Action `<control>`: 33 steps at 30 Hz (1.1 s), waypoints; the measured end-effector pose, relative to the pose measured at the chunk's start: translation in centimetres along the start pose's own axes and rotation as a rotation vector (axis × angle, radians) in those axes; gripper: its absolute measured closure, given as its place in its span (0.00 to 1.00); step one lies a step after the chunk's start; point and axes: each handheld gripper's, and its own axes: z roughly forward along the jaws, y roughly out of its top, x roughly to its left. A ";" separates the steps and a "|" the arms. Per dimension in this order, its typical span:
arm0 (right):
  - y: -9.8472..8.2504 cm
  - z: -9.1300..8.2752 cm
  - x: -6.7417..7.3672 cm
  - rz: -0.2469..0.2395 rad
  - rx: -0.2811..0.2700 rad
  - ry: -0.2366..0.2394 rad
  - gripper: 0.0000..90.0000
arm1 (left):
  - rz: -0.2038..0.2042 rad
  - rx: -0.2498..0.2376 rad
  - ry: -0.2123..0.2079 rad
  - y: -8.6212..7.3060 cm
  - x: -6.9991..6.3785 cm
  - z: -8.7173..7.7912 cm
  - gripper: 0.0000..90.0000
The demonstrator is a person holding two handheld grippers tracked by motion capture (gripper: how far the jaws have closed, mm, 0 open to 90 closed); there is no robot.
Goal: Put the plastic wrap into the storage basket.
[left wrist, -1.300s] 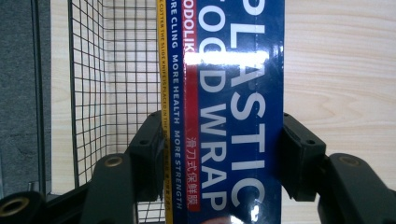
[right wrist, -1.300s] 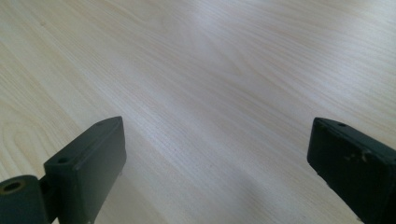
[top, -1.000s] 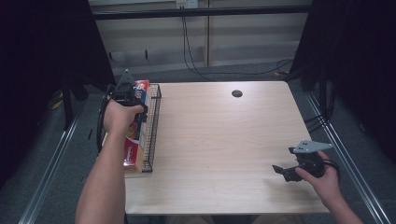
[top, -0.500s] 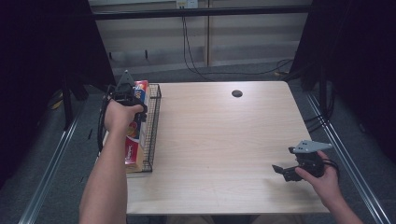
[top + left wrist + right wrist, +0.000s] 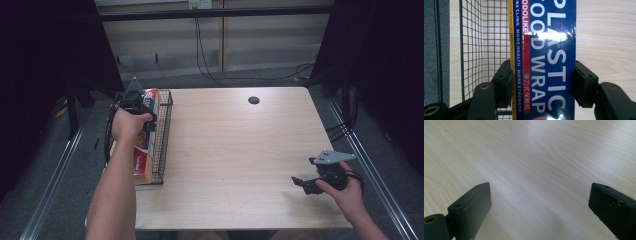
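A person's left gripper [image 5: 541, 85] has its jaws clamped on a long blue plastic wrap box [image 5: 546, 55], held over a wire basket [image 5: 164, 145] at the tabletop's [image 5: 235, 150] left edge. The right gripper [image 5: 541, 205] rests near the right front corner, jaws spread wide over bare wood.

A pale wood counter [image 5: 240, 150] with a dark round hole [image 5: 253, 100] near its far edge stands on grey carpet [image 5: 270, 77]. Behind it runs a light panelled wall [image 5: 165, 42] with black cables [image 5: 200, 45] hanging down. Black curtains [image 5: 45, 60] flank both sides, with metal rails [image 5: 372, 170] along the floor.
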 end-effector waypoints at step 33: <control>-0.1 0.0 0.1 0.000 0.001 -0.005 0.05 | -0.012 0.017 0.011 0.7 0.9 2.7 0.48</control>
